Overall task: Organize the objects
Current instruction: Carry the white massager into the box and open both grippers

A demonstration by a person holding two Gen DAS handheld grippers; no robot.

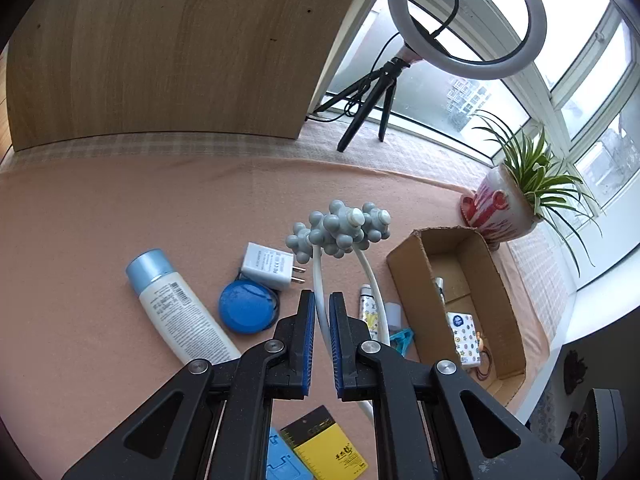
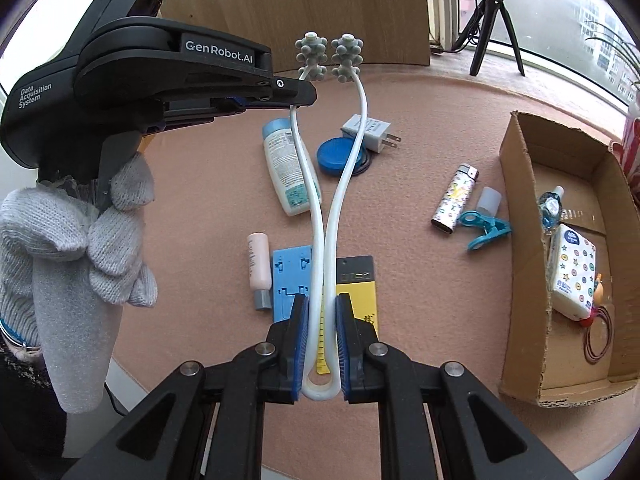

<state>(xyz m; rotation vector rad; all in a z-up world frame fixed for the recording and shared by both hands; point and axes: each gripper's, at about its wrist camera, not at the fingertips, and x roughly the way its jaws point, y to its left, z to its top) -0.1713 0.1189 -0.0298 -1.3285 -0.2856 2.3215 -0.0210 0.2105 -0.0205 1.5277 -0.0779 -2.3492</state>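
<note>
A white U-shaped massager (image 1: 340, 228) with grey knobbed balls hangs above the pink mat, held by both grippers. My left gripper (image 1: 322, 300) is shut on one of its thin white arms, below the balls. In the right wrist view the massager (image 2: 344, 184) runs away from me, and my right gripper (image 2: 322, 308) is shut on both arms just above the looped end. There the left gripper (image 2: 298, 98) reaches in from the upper left, held by a gloved hand (image 2: 80, 240). An open cardboard box (image 2: 516, 220) lies to the right, holding a tissue pack (image 2: 572, 272).
On the mat lie a lotion bottle (image 2: 286, 164), charger (image 2: 370, 130), blue lid (image 2: 338, 156), lighter (image 2: 454, 200), teal clip (image 2: 486, 230), pink tube (image 2: 258, 268), blue plastic piece (image 2: 290, 276) and yellow card (image 2: 362, 292). A potted plant (image 1: 504, 208) and ring-light tripod (image 1: 384, 92) stand behind.
</note>
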